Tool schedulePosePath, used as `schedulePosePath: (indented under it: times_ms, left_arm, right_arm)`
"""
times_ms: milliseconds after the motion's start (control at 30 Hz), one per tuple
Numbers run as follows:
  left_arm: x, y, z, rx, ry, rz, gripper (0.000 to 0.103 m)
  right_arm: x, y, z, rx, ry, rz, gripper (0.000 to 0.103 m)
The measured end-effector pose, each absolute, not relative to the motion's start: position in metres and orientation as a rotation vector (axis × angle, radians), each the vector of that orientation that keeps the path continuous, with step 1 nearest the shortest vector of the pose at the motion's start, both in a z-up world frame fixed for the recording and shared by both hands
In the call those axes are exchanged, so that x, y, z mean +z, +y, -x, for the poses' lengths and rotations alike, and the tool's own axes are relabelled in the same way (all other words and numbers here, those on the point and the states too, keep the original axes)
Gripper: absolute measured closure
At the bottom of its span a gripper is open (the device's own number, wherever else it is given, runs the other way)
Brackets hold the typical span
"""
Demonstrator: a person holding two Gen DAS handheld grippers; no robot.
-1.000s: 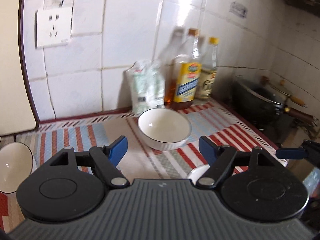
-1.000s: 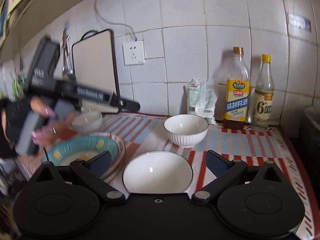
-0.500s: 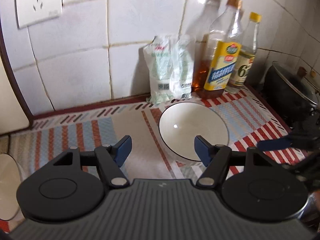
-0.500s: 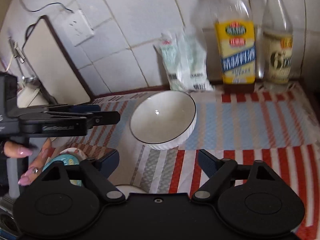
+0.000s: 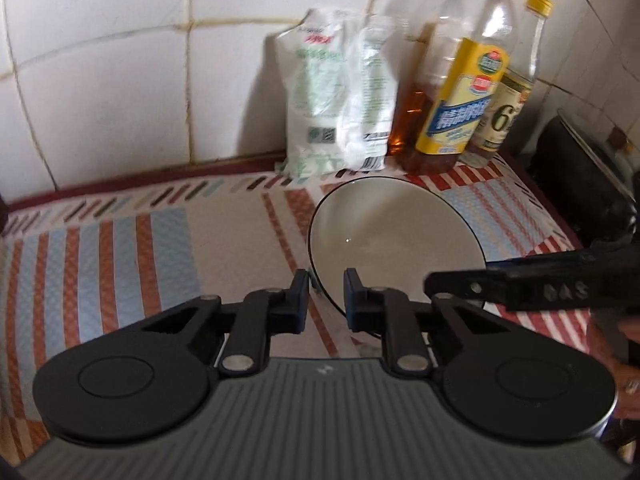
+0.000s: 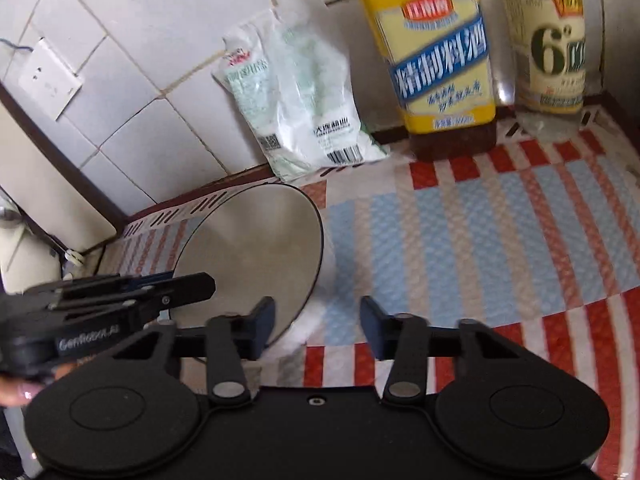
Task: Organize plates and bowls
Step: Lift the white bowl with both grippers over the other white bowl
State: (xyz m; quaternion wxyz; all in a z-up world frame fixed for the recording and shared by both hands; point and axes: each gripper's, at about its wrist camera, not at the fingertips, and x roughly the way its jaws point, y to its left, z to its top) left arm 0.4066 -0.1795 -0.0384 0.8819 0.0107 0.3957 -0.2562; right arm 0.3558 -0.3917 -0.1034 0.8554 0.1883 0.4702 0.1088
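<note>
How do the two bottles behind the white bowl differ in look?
The yellow-label bottle is wider than the vinegar bottle to its right. Its label is bright yellow with a blue band, while the vinegar bottle's label is pale cream with a large green "6". It holds amber-brown liquid at the base; the vinegar bottle looks clear. Both are transparent and stand upright against the tiled wall.
</note>
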Motion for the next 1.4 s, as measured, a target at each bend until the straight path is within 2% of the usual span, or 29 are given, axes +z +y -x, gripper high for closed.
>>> schedulePosePath:
  times_ms: [167, 400, 733, 1167, 1400]
  left_arm:
    - [-0.032, -0.184, -0.402, -0.527, 0.788, -0.055, 0.088]
    - [0.006, -0.175, -0.368, -0.542, 0.725, -0.086, 0.088]
    - [0.048, -0.152, -0.305, -0.609, 0.733, -0.067, 0.088]
    - [0.01, -0.155, -0.259, -0.672, 0.895, -0.023, 0.088]
    - [-0.003, -0.159, -0.251, -0.658, 0.897, -0.055, 0.088]
  right_arm:
    - [-0.101, -0.389, -0.354, 0.199, 1.014, -0.415, 0.076]
    - [-0.067, -0.39, -0.327, 0.195, 0.973, -0.499, 0.076]
    - [-0.016, -0.37, -0.252, 0.164, 0.99, -0.459, 0.076]
    - [-0.012, -0.371, -0.187, 0.093, 0.987, -0.374, 0.076]
    - [-0.024, -0.363, -0.178, 0.087, 0.969, -0.286, 0.076]
